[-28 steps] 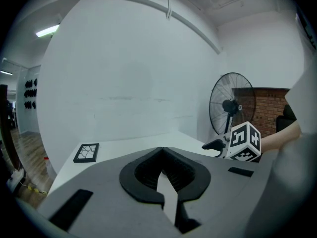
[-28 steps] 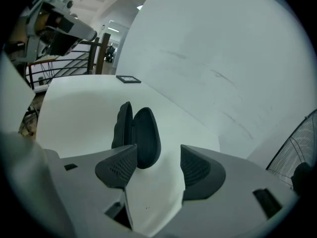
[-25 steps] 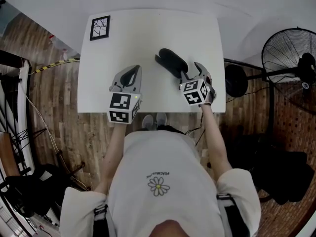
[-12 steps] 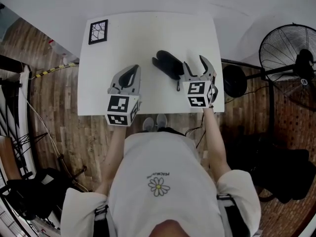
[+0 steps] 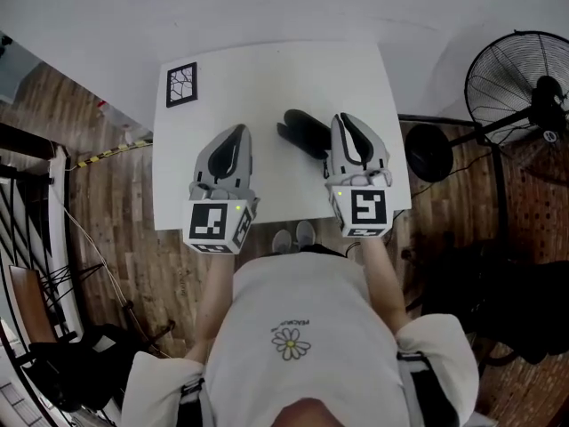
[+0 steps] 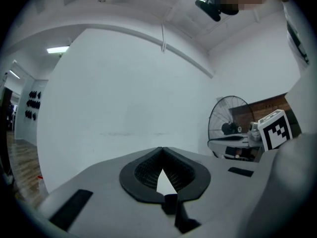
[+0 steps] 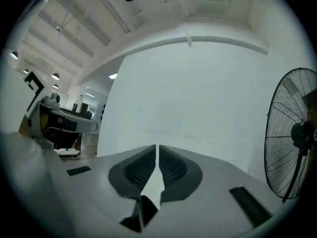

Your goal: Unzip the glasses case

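Far left of my left claw (image 5: 235,132), a black-and-white marker card (image 5: 181,84) lies on the white tabletop (image 5: 267,69). The left claw itself is pressed together with nothing between its jaws. Its own view looks level at a bare wall, so it is not working on anything.

To the right of that claw, and just left of my right claw (image 5: 346,119), the dark glasses case (image 5: 304,132) lies on the tabletop. Neither claw touches it. Its left edge seems to show a second lip, which could be the lid gaping, but the zip is too small for me to read.

The right claw has just been closing. Its jaws now stand almost together with only a thin slit between them, and nothing is in it. Right of it, off the tabletop, stands a fan (image 5: 520,87).

With both claws empty and off the case, I judge that either the zip pull is done or the whole run remains. I cannot settle which.
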